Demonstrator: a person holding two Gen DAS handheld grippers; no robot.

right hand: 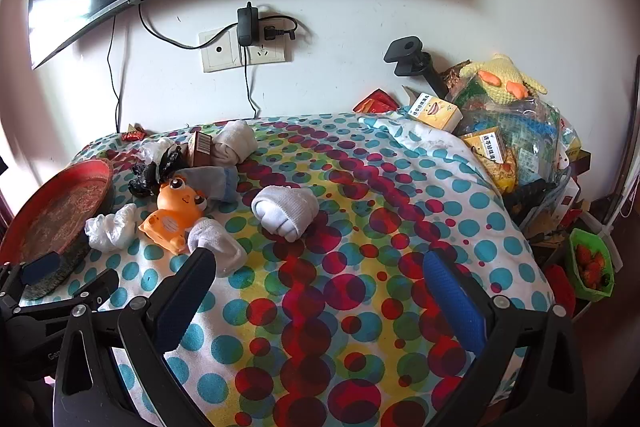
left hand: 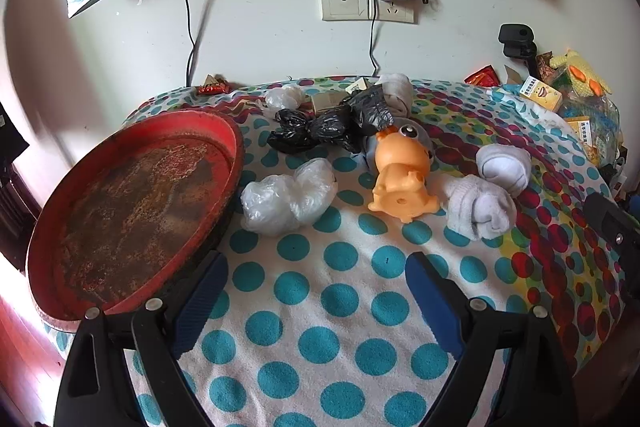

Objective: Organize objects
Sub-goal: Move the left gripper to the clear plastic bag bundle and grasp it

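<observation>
the black left gripper with blue ribbed pads (left hand: 316, 275) fills the lower frame, jaws spread wide, nothing between them. the matching right gripper (right hand: 320, 275) likewise gapes empty, seemingly tilted downward, low in frame.

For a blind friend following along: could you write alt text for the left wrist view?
An open left gripper hovers empty over a polka-dot cloth. Ahead lie an orange toy, rolled white socks, and clear and black plastic bags; an empty red tray sits left.
</observation>
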